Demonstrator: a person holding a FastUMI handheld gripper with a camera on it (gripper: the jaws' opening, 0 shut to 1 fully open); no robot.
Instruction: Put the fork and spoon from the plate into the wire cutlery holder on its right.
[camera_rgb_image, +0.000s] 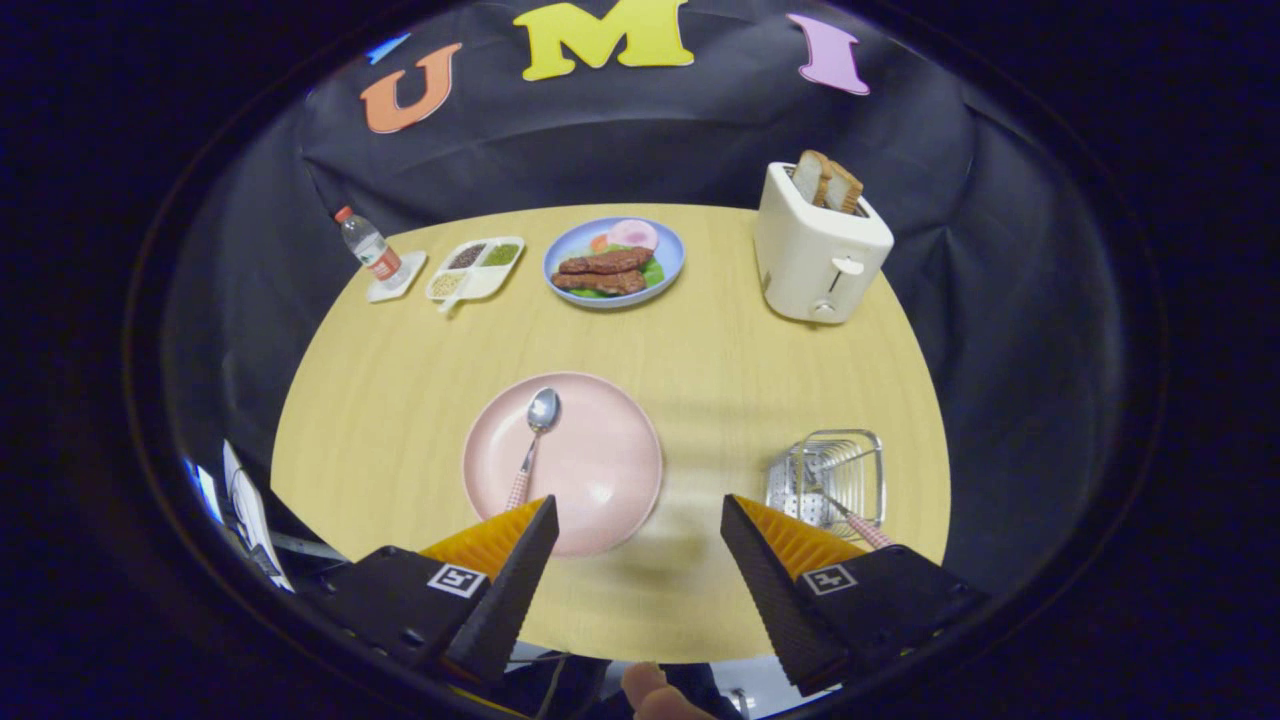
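- Wire cutlery holder (828, 478) sits on the wooden table (720, 370), to the right of the pink plate (600, 480) and just ahead of the right finger.
- Inside the holder: a fork (845, 510), prongs down in the basket, leaning, its handle sticking out toward the right finger. The handle end looks pink and patterned.
- Holder itself: silvery wire frame, open top, perforated metal base showing through.
- Pink plate holds one spoon (532, 440). Nothing else lies on it.
- Spoon: shiny metal bowl pointing away toward the far side of the table, thin neck, pink patterned handle running back toward the left finger. It lies flat on the left half of the plate, handle end close to the left fingertip but apart from it.
- Gripper (640, 530): fingers spread wide, nothing between them; the near rim of the plate and bare table show in the gap.
- Far side of the table: blue plate (672, 262) with strips of meat, green leaves and a pink slice.
- Left of it, a white divided tray (476, 268) with dark, green and pale fillings in separate compartments.
- Further left, a small water bottle (366, 243) standing on a white coaster (397, 279).
- Far right: white toaster (815, 255) with two bread slices (828, 182) standing up out of its slots.
- A fingertip (655, 692) shows below the gripper.
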